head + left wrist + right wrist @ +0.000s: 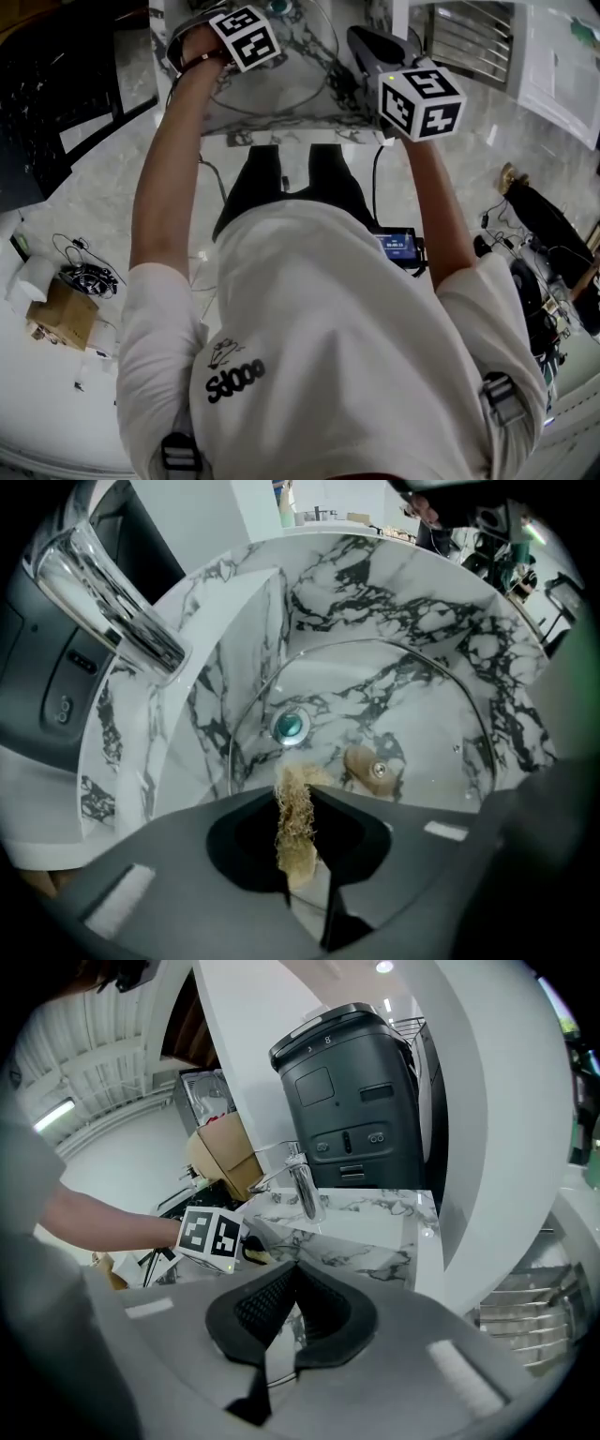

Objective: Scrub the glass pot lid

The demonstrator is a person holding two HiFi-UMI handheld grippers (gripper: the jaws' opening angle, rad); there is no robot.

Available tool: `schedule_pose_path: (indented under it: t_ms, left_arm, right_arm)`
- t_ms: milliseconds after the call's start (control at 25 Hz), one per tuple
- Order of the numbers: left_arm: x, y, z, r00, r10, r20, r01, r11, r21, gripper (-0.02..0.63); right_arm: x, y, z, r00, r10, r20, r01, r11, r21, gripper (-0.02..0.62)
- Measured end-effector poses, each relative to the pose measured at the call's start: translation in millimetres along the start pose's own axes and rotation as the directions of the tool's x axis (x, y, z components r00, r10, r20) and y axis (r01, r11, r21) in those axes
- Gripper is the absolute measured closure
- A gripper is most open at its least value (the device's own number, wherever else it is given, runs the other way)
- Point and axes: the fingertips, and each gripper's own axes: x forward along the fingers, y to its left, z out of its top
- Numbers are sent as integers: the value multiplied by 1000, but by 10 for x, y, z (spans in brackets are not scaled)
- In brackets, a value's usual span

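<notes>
1. Left hand-held gripper (298, 794): jaws clamped on a fibrous tan scrubber (295, 832). The scrubber's long axis runs straight out along the jaws, with its frayed tip past the fingertips.
2. Glass pot lid (412, 714): inside the marble sink (412, 602), tilted up rather than flat. Its rim arcs wide across the basin. The drain (289, 726) shows through or just past the glass.
3. Lid knob (368, 767): just ahead and to the right of the scrubber tip, near it. Whether the scrubber touches the glass cannot be told from the left gripper view.
4. Right hand-held gripper (292, 1269): jaws drawn together at the tips. A thin glassy edge appears to run between the pads, which I read as the lid's rim pinched there. Judgement only, since the glass is nearly edge-on in that view.
5. Key relation: the lid face lies directly forward of the left hand-held gripper and slightly right. The left hand is therefore the working one, and the right only steadies.
6. The next stroke likely calls for pushing the scrubber forward and sweeping right across the glass near the knob.
7. Risk: the rim pinch looks shallow, so side pressure from scrubbing could make the lid pivot or slip.
8. Faucet (112, 592): up and to the left, well apart from the lid.
</notes>
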Motion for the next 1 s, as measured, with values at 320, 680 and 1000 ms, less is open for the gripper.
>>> schedule_pose_path:
  t_ms: [320,680,1000]
  left_arm:
    - [-170,-107,530,990,56,127,-58,998,16,558]
    - [-140,-773,812,964,-91,248,84,996,38,560]
    - [-217,-1385,575,916,-348,199,323,935,149,559]
  right_arm:
    - [-2,60,1,1000,-9,15,8,1000,12,592]
    - [-43,41,-80,1000,-13,11,13,1000,25,592]
    - [-27,79,-136,1000,2,9,-2,1000,29,592]
